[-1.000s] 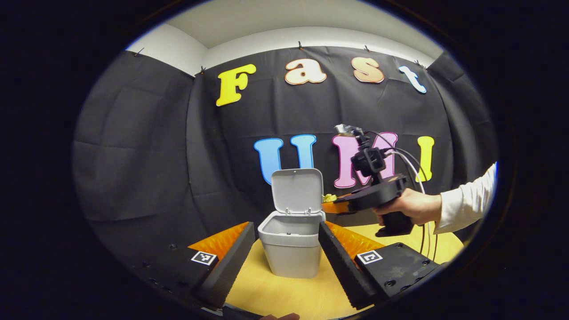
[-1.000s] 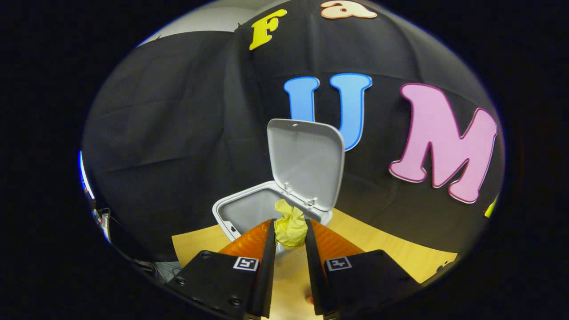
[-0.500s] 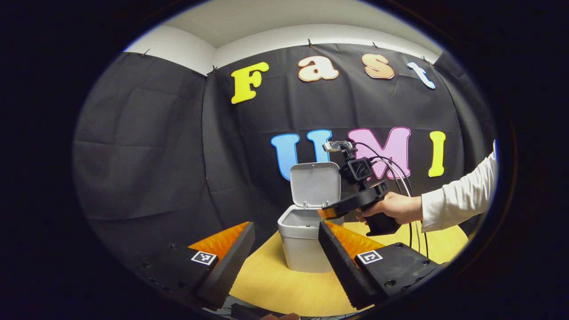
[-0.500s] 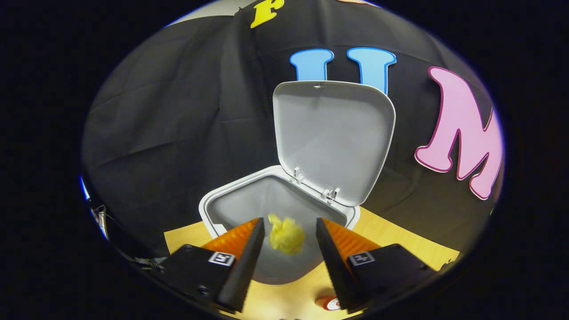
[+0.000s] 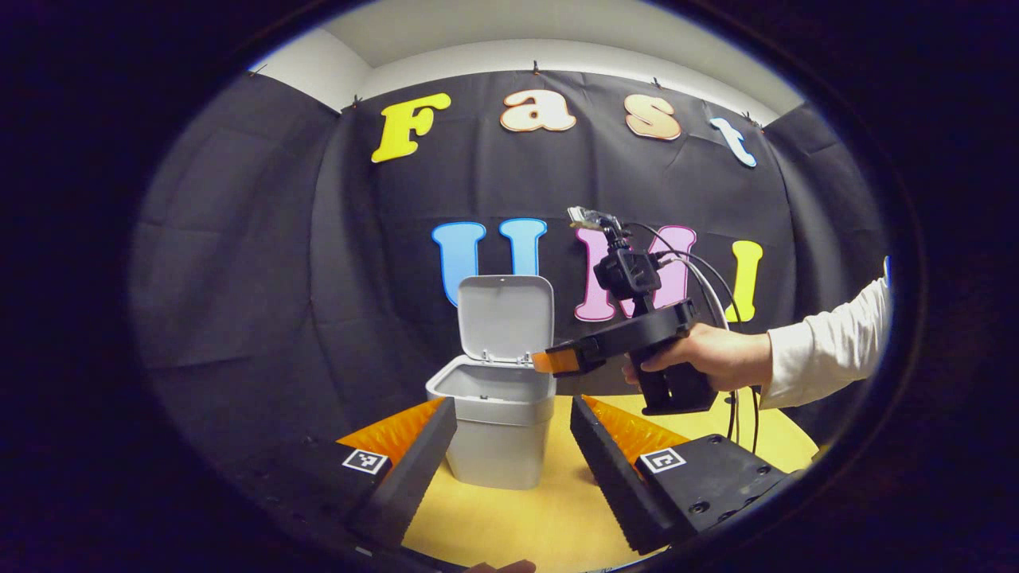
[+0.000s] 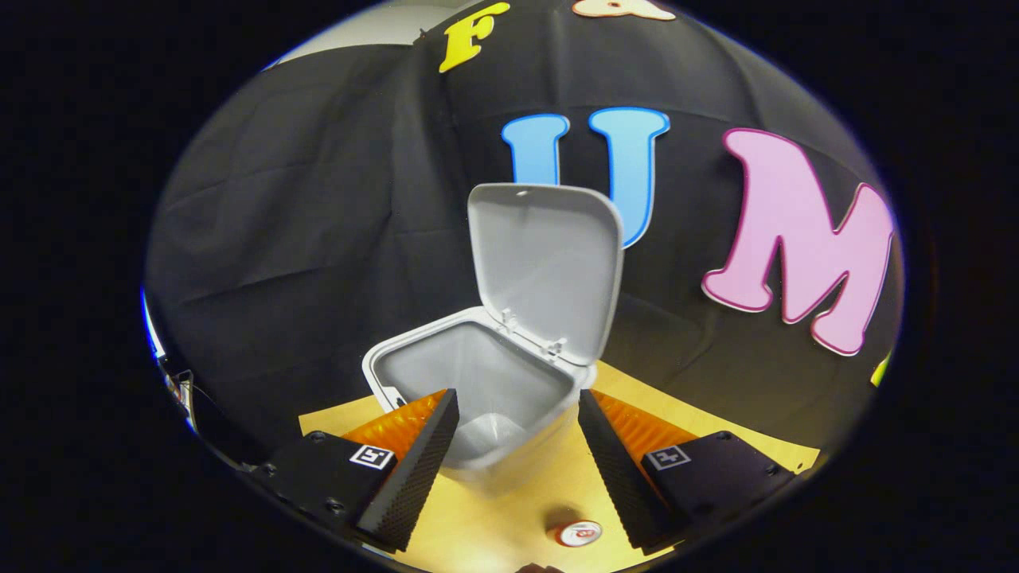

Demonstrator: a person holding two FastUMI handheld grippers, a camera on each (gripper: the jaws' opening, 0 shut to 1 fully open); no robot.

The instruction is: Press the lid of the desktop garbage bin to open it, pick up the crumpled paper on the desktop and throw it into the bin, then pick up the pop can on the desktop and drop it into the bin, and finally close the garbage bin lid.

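Note:
The grey garbage bin [image 5: 495, 426] [image 6: 486, 398] stands on the yellow desktop with its lid [image 5: 505, 317] [image 6: 549, 270] raised upright. My right gripper [image 6: 516, 434] is open just in front of and above the bin's mouth, nothing between its fingers; in the left gripper view the right gripper [image 5: 549, 362] hangs over the bin's right rim, held by a hand [image 5: 700, 358]. The crumpled paper is hidden. A pop can [image 6: 579, 532] stands on the desktop below my right gripper, only its top showing. My left gripper [image 5: 509, 450] is open, framing the bin from farther back.
The yellow desktop [image 5: 541, 517] [image 6: 493, 525] runs to the black cloth wall close behind the bin. A white sleeve [image 5: 828, 354] and cables reach in from the right in the left gripper view.
The right gripper opened and the yellow paper dropped from between its fingers into the bin, out of sight. The right gripper then drew back and up a little. The left view shifted slightly.

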